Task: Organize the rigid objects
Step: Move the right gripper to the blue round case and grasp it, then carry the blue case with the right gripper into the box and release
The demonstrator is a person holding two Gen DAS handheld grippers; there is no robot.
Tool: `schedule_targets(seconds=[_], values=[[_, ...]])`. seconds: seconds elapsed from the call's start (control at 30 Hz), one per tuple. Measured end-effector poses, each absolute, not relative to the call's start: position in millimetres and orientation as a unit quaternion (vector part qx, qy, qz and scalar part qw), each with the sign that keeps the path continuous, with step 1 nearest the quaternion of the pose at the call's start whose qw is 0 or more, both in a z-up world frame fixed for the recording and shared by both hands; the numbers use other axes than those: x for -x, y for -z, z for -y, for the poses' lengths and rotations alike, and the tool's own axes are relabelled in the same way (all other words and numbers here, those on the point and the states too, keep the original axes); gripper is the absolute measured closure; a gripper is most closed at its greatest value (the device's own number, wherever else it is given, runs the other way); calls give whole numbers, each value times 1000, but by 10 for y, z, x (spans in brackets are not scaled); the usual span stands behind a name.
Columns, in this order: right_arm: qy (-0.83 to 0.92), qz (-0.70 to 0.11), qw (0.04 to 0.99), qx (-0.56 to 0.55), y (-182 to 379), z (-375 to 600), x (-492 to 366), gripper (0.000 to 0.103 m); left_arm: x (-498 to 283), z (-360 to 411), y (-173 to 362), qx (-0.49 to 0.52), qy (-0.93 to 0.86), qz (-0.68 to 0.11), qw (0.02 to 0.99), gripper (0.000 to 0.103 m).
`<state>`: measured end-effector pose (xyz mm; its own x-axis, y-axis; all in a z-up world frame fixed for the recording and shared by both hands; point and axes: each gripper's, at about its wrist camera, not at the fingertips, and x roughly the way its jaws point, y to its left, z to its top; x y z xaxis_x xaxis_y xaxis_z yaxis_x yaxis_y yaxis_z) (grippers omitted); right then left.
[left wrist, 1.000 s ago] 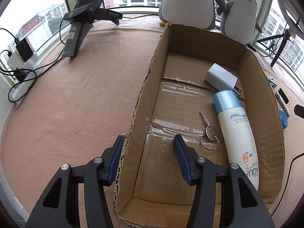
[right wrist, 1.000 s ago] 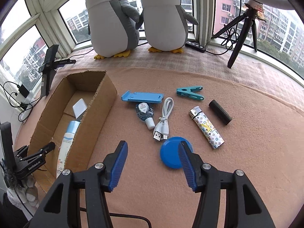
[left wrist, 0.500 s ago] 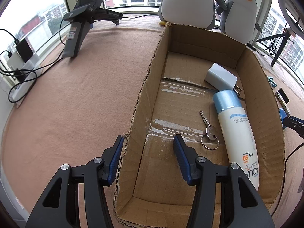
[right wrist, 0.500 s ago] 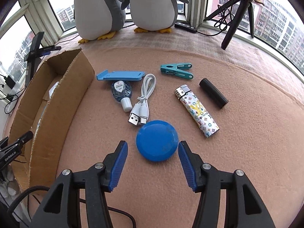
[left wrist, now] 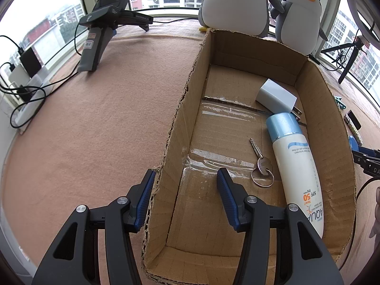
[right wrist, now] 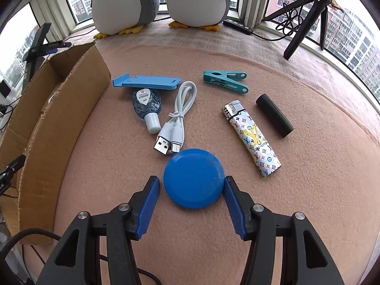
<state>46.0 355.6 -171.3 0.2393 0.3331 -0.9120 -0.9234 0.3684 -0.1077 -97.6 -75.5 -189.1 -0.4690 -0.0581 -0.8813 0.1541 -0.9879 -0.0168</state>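
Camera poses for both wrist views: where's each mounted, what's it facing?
Left wrist: on the left gripper, looking down into the cardboard box; its open fingers straddle the box's left wall.
Right wrist: on the right gripper, facing table clutter, open around the blue disc.
Shared: box, both penguins.

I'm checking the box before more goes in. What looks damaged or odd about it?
The cardboard box has a ragged, torn left rim, and its flaps look ripped off. Inside, the sunscreen bottle, key and charger lie intact; nothing is spilled.
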Motion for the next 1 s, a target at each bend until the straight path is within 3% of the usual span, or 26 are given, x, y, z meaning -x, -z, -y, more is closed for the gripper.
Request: schedule_targets(seconds=[0.13, 0.47, 1.0], values=[[-441, -425, 709, 350, 1707, -3561, -449, 57, 976, 756, 1891, -512, 856, -47, 62, 51], [-446, -421, 712, 344, 1635, -3503, -399, 57, 976, 761, 1894, -511, 856, -48, 62, 51], [-523, -366, 702, 315, 934, -3736, 133, 57, 969, 754, 1895, -511, 856, -49, 61, 51]])
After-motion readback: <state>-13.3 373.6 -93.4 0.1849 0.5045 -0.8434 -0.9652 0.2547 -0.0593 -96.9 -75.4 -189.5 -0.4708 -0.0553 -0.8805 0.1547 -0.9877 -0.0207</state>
